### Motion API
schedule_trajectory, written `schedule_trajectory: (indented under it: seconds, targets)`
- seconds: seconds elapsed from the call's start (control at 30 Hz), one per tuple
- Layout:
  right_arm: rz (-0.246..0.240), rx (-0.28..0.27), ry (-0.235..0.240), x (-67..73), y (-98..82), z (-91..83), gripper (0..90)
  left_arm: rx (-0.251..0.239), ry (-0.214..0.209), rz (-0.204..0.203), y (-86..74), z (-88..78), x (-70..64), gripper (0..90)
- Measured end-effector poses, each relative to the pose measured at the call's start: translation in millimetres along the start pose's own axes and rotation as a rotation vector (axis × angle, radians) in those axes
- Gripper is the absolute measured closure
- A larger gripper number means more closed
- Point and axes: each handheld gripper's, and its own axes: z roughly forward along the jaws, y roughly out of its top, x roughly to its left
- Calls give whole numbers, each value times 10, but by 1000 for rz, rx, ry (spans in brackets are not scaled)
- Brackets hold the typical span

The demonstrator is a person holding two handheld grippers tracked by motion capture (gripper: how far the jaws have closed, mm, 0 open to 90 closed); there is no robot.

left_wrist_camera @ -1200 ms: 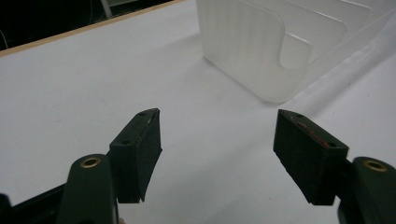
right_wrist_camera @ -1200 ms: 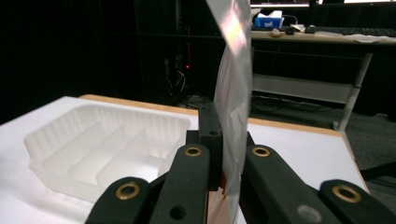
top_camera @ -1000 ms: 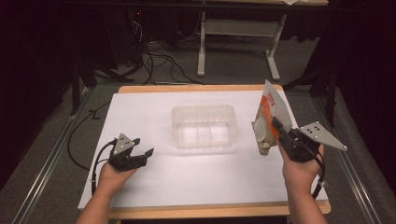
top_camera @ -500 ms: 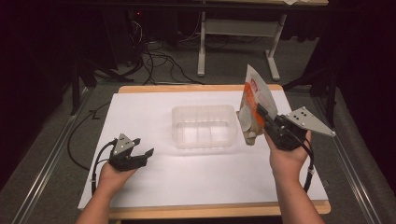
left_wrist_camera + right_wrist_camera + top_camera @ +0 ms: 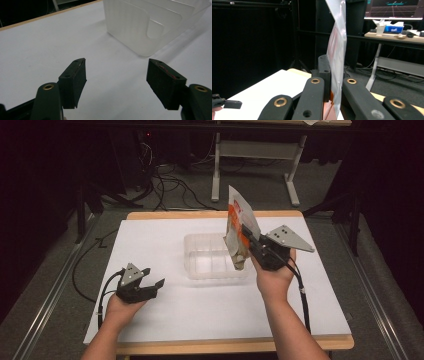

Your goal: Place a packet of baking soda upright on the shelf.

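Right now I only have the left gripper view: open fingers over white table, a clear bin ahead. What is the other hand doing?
Observer: The right gripper is shut on a snack pouch, orange and white with a clear part, held upright at the right end of the clear plastic bin.
Operator: Is the pouch inside the bin yet?
Observer: In the high view its lower end overlaps the bin's right end, but I cannot tell whether it has passed the rim.
Operator: How firm does the grip look?
Observer: In the right gripper view the pouch is pinched flat between the two fingers, its film rising well above them.
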Motion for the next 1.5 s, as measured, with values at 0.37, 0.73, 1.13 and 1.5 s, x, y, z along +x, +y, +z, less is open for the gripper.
schedule_trajectory:
  seconds: [0.37,0.73,1.13,1.5]
  targets:
    - [-11,70,-1,107,-217,432,900,-8,-5,-4,3,0,1,325]
    - [-20,110,-15,121,-390,724,900,-11,-8,-14,3,-4,17,325]
    - [-17,112,-31,110,-485,825,900,-4,-8,-8,2,8,7,325]
    - [-28,98,-37,96,-537,912,900,1,-7,0,1,6,7,325]
